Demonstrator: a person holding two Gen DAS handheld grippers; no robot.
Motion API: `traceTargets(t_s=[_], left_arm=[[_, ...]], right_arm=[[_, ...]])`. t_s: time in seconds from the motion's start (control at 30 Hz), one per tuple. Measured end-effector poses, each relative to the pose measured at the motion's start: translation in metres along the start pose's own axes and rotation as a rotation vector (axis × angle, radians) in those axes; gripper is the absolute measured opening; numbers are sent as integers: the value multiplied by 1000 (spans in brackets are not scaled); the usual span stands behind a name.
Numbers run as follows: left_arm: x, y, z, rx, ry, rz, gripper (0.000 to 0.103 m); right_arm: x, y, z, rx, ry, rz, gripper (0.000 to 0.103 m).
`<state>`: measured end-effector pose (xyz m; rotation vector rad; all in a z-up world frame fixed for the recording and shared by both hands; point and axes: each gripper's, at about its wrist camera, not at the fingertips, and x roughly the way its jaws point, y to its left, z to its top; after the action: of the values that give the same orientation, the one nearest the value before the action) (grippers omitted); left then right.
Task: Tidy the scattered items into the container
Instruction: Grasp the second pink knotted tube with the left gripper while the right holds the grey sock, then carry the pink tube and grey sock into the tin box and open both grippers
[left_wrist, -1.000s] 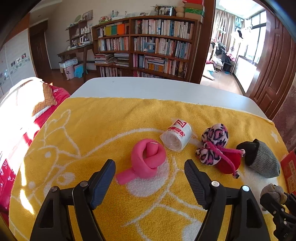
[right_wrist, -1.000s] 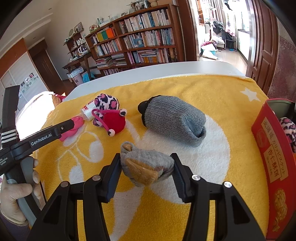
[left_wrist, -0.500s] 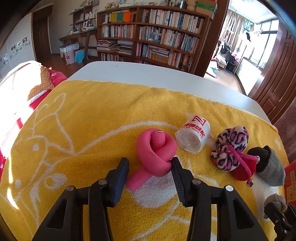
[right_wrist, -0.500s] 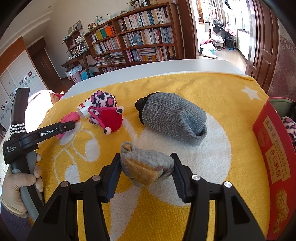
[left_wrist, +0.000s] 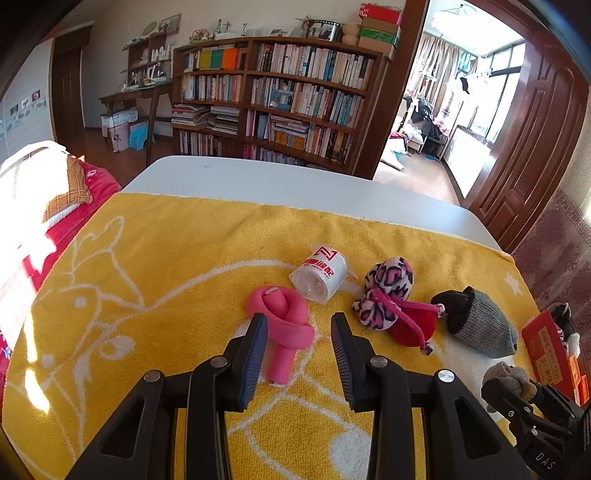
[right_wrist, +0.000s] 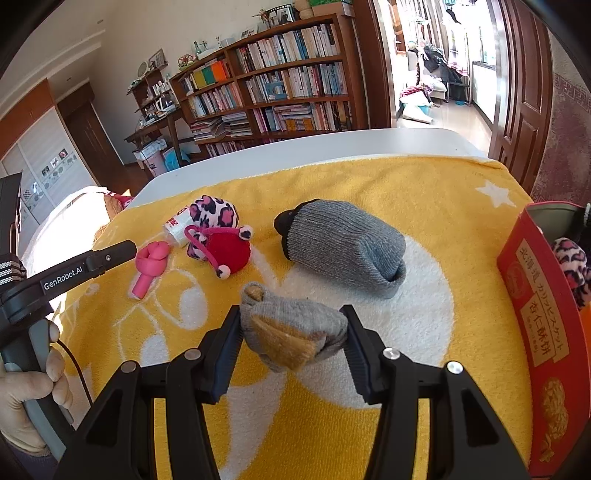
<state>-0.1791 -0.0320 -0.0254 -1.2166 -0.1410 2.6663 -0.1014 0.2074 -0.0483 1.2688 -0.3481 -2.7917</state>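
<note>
Over towel (right_wrist: 406, 192): R tongs (right_wrist: 291, 314) clamp sock (right_wrist: 295, 336).

The left gripper (left_wrist: 299, 341) has its jaws closed on a knotted pink sock (left_wrist: 284, 321) above the yellow towel (left_wrist: 147, 280), a white roll (left_wrist: 319, 275) just beyond.

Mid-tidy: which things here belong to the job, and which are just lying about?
Job: pink knot, white roll, leopard-and-red bundle, grey sock roll, grey-tan sock, red box.
Lying about: yellow towel, white table, bookshelf.
</note>
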Motion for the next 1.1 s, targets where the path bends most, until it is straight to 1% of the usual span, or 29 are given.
traceTargets(t_s=[0.07,0.1,0.13,0.17,0.2,0.23,0.3,0.43,0.57,0.6,0.63,0.67,0.7,0.9,1.1], left_arm=[[2,1,-1,-3,6,19,38],[5,3,0,-10,18,21,41],[9,5,-1,-18,31,19,51],[13,7,-2,-28,37,24,57],[16,9,-2,-35,36,36,74],[18,9,-2,-39,28,51,84],[25,11,-1,-41,31,78,84],[41,9,1,-21,56,97,84],[56,9,-1,-22,81,86,83],[62,11,0,-31,101,81,74],[63,12,0,-38,106,80,60],[61,13,2,-46,97,75,53],[60,16,2,-59,98,56,48],[37,20,-1,-87,55,31,48],[4,-1,-1,-55,0,-19,48]], right_arm=[[-1,0,0,5,-1,5,56],[-2,0,0,7,-1,8,56],[-3,1,0,6,-2,9,56],[-4,1,0,6,-5,10,56],[-4,2,0,6,-7,10,56],[-5,2,0,7,-8,10,56],[-5,2,0,10,-9,9,56],[-3,-2,1,16,-4,4,56],[1,-3,1,14,1,0,56],[1,-3,2,13,1,-1,56],[1,-3,2,13,1,-2,56],[1,-3,2,13,0,-4,56],[1,-3,2,14,-2,-5,56],[-4,-4,3,22,-18,-3,56],[-15,0,5,20,-37,9,56]])
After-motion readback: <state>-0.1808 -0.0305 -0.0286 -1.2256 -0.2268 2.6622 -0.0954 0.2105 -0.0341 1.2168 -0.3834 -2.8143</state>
